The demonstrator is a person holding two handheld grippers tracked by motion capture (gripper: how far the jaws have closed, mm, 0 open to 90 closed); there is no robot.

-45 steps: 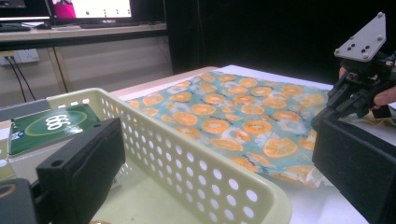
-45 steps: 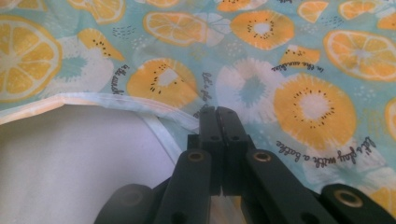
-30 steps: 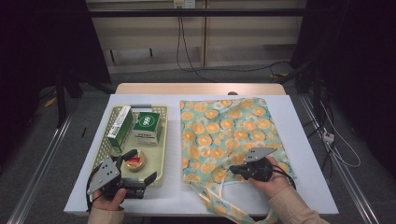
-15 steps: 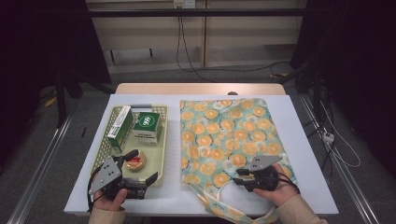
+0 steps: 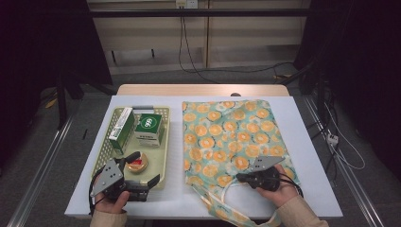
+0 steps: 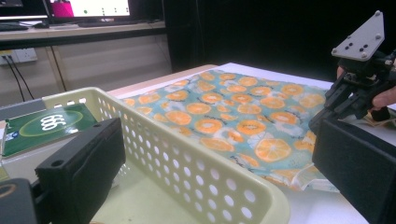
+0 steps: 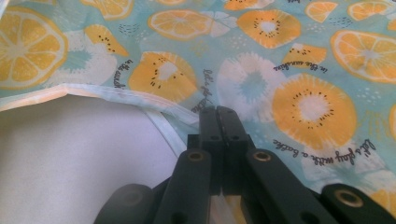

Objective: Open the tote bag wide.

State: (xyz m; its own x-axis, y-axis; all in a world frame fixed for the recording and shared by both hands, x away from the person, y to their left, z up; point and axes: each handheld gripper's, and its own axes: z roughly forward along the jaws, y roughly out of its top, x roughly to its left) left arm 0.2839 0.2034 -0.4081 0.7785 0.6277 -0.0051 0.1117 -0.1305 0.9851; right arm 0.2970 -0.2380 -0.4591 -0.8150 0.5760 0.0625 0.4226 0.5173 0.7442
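Note:
A cloth bag [image 5: 227,137] printed with orange slices lies flat on the white table, its mouth and handles toward the near edge. My right gripper [image 5: 239,178] rests at that mouth. In the right gripper view its jaws have just been closing, and the right gripper [image 7: 219,114] now stands shut on the bag's pale hem [image 7: 116,95], with a pale strip between the jaws. My left gripper [image 5: 144,170] is open, its jaws straddling the near wall of the yellow perforated tray [image 5: 163,113]. The left gripper view shows that wall [image 6: 201,163] between the wide-apart jaws of the left gripper [image 6: 217,135].
In the tray lie a long green-and-white box [image 5: 121,130], a green box [image 5: 149,127] and a small round red-and-tan item [image 5: 138,163]. White table [image 5: 312,156] runs on right of the bag. The right gripper [image 6: 359,88] sits across the bag in the left gripper view.
My right gripper has slipped a little toward the table's near edge, at the bag's mouth. The left gripper and the tray have stayed put.

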